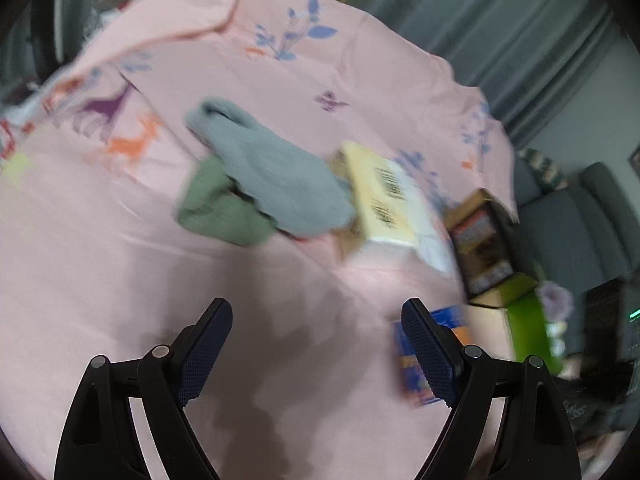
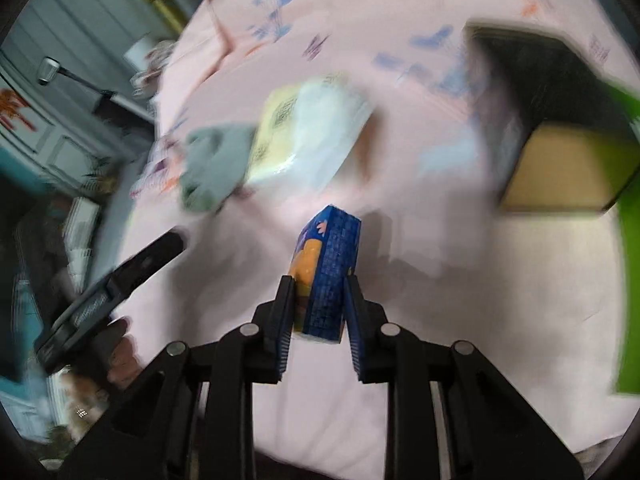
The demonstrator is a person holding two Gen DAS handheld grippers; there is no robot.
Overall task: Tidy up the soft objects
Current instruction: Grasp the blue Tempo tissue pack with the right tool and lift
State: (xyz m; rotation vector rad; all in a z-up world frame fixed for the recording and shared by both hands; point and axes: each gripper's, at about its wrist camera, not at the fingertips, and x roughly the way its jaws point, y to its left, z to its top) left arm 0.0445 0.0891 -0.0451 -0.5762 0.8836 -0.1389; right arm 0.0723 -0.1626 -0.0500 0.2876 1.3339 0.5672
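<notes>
Right hand-held gripper (image 2: 318, 280) clamps a blue packet (image 2: 326, 272) above the pink bedsheet (image 2: 460, 340); left hand-held gripper (image 1: 316, 312) gapes wide, empty, near the bed's front edge.

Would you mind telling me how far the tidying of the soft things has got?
Nothing clearly looks put away yet; the box interior is too dark to judge. In hand: the right gripper is shut on a blue packet. The left gripper is open and empty. Left: the grey cloth, green cloth and yellow tissue pack lie on the pink sheet.
</notes>
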